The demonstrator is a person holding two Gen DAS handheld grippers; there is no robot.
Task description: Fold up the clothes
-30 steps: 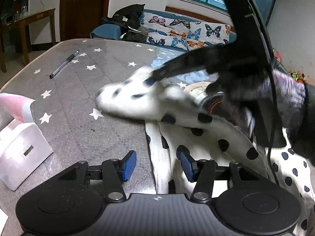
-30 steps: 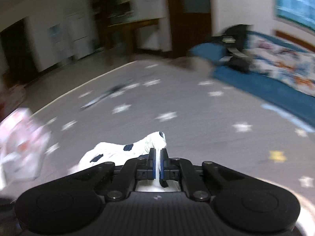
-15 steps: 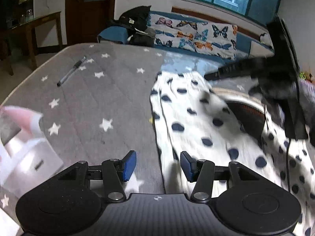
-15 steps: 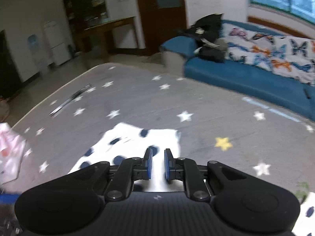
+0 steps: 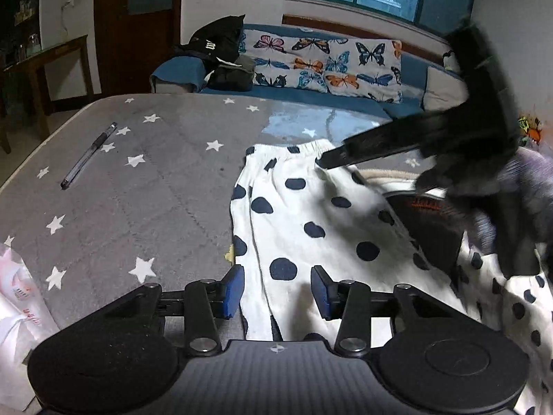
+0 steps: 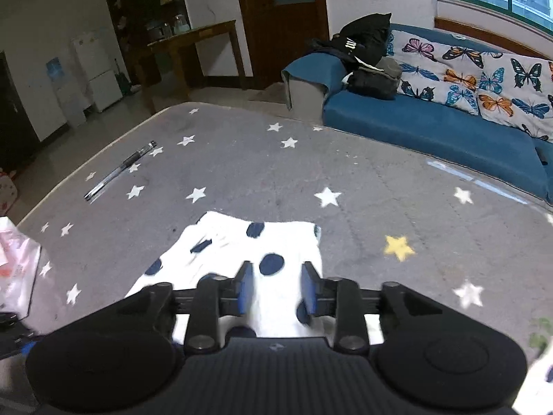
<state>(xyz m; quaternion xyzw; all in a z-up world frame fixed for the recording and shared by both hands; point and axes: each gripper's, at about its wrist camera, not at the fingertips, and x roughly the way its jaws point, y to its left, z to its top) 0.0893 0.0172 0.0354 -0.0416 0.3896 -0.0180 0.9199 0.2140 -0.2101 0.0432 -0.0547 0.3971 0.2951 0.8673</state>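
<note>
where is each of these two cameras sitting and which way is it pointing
Left wrist: on the left gripper, jaws open, looking across the polka-dot garment toward the sofa; the right gripper crosses its view.
Right wrist: on the right gripper, jaws open over the garment's edge, facing the sofa and a wooden table.
Shared: garment, pen, star-print surface, sofa.

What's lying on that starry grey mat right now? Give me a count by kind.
Polka-dot garment: 1
Pen: 1
Pink-and-white plastic packet at the mat's left edge: 1
Total: 3
Both claws, left and right, are open over the garment.
</note>
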